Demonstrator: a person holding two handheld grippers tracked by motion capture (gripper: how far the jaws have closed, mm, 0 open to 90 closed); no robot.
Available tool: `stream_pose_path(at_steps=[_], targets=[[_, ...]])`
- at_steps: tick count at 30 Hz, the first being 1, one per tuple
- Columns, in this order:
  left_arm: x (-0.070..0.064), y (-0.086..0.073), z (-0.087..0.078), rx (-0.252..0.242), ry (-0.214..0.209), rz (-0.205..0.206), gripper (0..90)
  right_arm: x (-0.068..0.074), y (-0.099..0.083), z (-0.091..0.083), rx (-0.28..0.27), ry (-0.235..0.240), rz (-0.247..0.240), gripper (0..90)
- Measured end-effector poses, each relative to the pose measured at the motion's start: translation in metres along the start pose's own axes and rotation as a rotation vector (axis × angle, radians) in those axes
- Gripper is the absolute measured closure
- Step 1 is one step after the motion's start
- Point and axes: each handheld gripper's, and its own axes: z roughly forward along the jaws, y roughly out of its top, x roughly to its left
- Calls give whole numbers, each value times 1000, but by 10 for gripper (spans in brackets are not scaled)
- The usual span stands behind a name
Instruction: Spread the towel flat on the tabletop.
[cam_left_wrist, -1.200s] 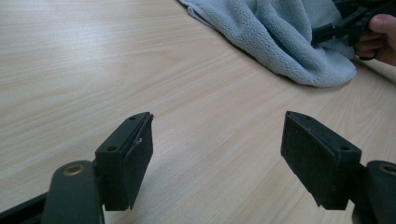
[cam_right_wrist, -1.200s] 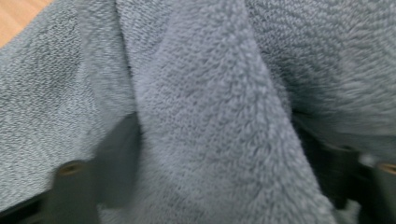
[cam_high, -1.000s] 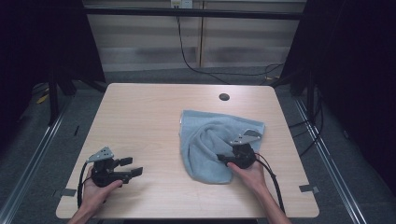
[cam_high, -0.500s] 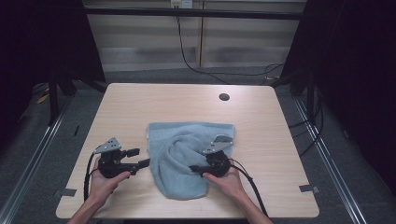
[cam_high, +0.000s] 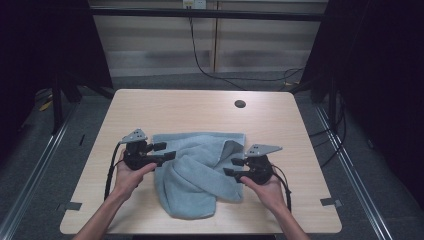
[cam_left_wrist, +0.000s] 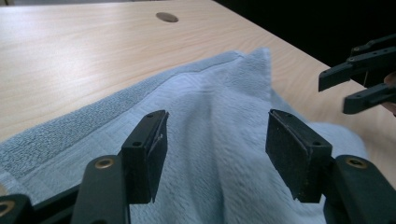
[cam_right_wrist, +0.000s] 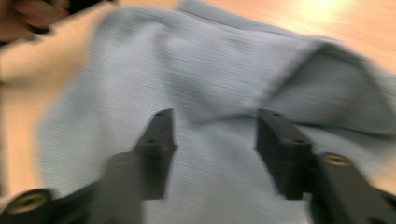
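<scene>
- Pale wooden table (cam_high: 150, 107) with a round hole (cam_high: 240, 104) near its far edge carries a light blue towel (cam_high: 197, 177) at its near middle.
- Towel lies rumpled, one part folded diagonally over the rest, a woven band along its far edge.
- Left gripper (cam_high: 164, 151) sits at the towel's left edge, jaws wide, gripping nothing.
- Right gripper (cam_high: 233, 167) sits at its right edge, jaws also wide apart.

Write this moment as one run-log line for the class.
left hand-held gripper: open, at towel left edge | right hand-held gripper: open, at right edge | towel: crumpled on table
</scene>
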Motion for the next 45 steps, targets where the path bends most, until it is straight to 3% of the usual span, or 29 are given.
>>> stream_pose_path(at_steps=[1,3,5,9,14,15,16,17,18,19,20,23,26,28,29,31,32,34,40,41,43,44,45], targets=[[1,0,5,17,-1,3,355,-15,-4,10,45,-16,13,505],[1,-4,15,38,20,4,322,-24,-9,23,66,-15,27,431],[1,-8,25,74,-11,5,319,-26,-10,30,77,-7,38,398],[-2,-18,41,153,-33,15,298,-23,-16,56,105,-11,9,292],[1,-23,45,173,-74,-9,298,-15,-18,59,99,-45,-52,295],[0,-24,44,174,-93,-1,427,-10,-19,59,116,-70,-97,330],[-1,-24,44,178,-113,21,427,-10,-19,59,116,-70,-97,330],[-3,-23,43,175,-116,35,501,-8,-18,59,125,-74,-95,378],[-4,-23,41,166,-130,37,558,-7,-17,57,134,-74,-95,468],[-5,-22,39,150,-147,40,683,-7,-17,55,132,-64,-95,684],[-6,-20,37,136,-146,37,719,-7,-17,54,128,-54,-89,767],[-7,-14,24,65,-162,27,798,-6,-16,53,146,-52,-70,845],[-8,-10,15,36,-163,32,811,-8,-11,50,156,-87,-83,849],[-8,-5,4,-4,-168,28,815,-21,0,29,69,-108,-10,851],[-5,0,-8,-55,-165,15,815,-25,3,20,42,-128,4,851],[-3,2,-14,-74,-156,12,816,-33,8,2,-3,-155,34,852],[-1,5,-19,-88,-150,9,816,-33,8,2,-3,-155,34,852],[1,11,-34,-131,-127,3,819,-42,13,-20,-65,-180,64,852],[3,26,-47,-211,-118,-16,819,-48,38,-47,-154,-207,80,853],[4,35,-48,-227,-97,-13,820,-46,56,-57,-212,-215,87,854],[5,41,-49,-232,-81,-9,821,-43,76,-64,-251,-224,72,855],[6,55,-52,-241,-51,0,821,-43,85,-67,-267,-228,69,855],[6,55,-52,-241,-51,0,821,-43,85,-67,-267,-228,69,855]])
